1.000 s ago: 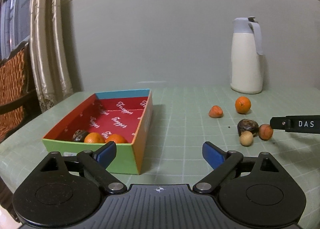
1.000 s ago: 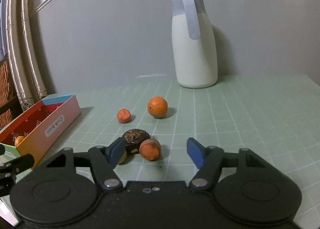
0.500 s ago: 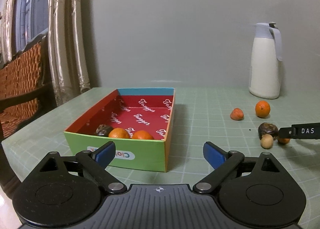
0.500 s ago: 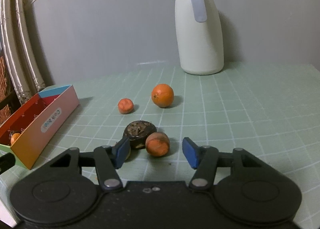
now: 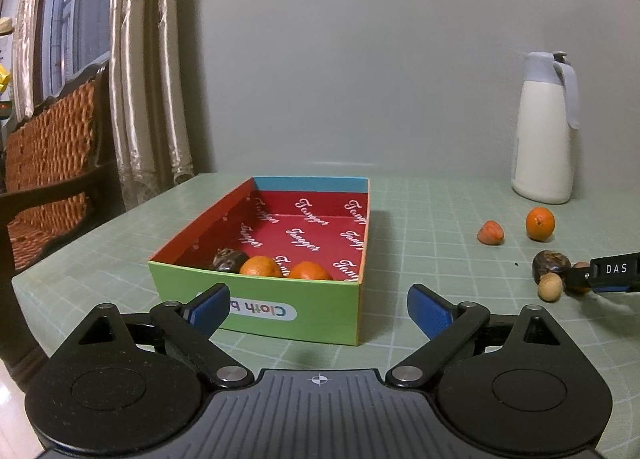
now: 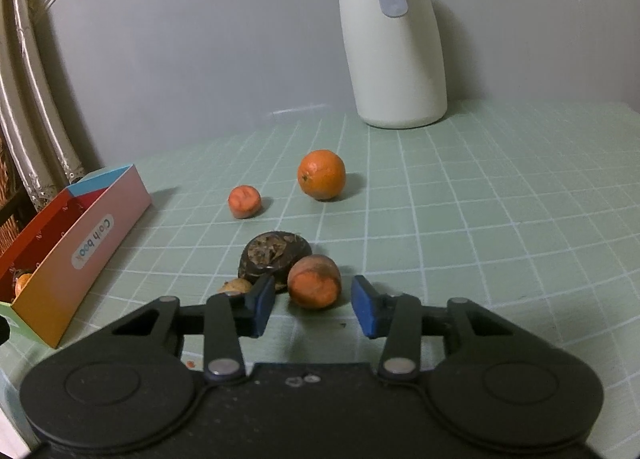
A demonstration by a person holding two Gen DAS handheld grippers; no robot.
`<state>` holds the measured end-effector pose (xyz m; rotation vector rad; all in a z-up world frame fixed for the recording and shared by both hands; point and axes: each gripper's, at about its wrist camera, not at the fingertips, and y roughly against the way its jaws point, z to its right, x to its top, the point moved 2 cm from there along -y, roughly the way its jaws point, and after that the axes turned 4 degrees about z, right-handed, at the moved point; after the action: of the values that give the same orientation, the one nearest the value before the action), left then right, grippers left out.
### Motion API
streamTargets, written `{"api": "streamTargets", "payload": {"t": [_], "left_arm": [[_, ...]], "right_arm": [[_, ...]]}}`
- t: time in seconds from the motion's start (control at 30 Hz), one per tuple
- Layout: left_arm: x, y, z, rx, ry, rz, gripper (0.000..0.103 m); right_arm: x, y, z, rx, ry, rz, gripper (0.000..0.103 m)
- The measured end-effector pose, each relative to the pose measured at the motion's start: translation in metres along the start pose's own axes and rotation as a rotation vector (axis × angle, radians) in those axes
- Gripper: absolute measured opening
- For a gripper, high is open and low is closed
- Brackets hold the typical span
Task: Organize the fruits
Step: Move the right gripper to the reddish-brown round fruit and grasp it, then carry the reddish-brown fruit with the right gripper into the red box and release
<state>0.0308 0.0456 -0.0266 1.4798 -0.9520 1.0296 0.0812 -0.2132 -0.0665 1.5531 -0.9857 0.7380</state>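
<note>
A coloured cardboard box (image 5: 312, 311) with a red inside holds two oranges (image 5: 260, 266) and a dark fruit (image 5: 228, 259). My left gripper (image 5: 318, 309) is open and empty, just in front of the box. My right gripper (image 6: 314, 305) is open, its pads on either side of a bruised orange-red fruit (image 6: 315, 281) on the table, not touching it. A dark brown fruit (image 6: 276, 255), a small tan one (image 6: 236, 286), a small red fruit (image 6: 244, 201) and an orange (image 6: 321, 175) lie beyond. The right gripper also shows in the left wrist view (image 5: 612, 271).
A white thermos jug (image 6: 394, 43) stands at the back of the green gridded table (image 6: 500, 219). A wicker chair (image 5: 44, 163) and curtains (image 5: 140, 71) are to the left, past the table's edge. The box also shows at the left of the right wrist view (image 6: 80, 247).
My right gripper has moved forward and down, so the bruised fruit now sits between its pads. My left gripper has drawn back and swung left, away from the box.
</note>
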Motion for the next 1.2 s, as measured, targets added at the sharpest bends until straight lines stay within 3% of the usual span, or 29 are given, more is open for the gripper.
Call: {"api": "streamTargets", "payload": {"t": [0.17,0.33,0.77,1.2], "left_arm": [[0.000,-0.001,-0.005,0.008,0.007,-0.004,0.095],[-0.002,-0.003,-0.008,0.016,0.011,-0.009,0.096],[-0.002,-0.002,-0.017,0.028,0.024,-0.007,0.098],[-0.008,0.003,-0.064,0.130,0.076,-0.010,0.099]], "right_arm": [[0.002,-0.004,-0.002,0.006,0.000,-0.006,0.040],[0.002,-0.004,-0.003,-0.003,0.006,-0.003,0.029],[0.006,0.007,-0.006,-0.015,0.035,0.041,0.029],[0.015,0.018,-0.055,0.099,0.125,0.099,0.029]]}}
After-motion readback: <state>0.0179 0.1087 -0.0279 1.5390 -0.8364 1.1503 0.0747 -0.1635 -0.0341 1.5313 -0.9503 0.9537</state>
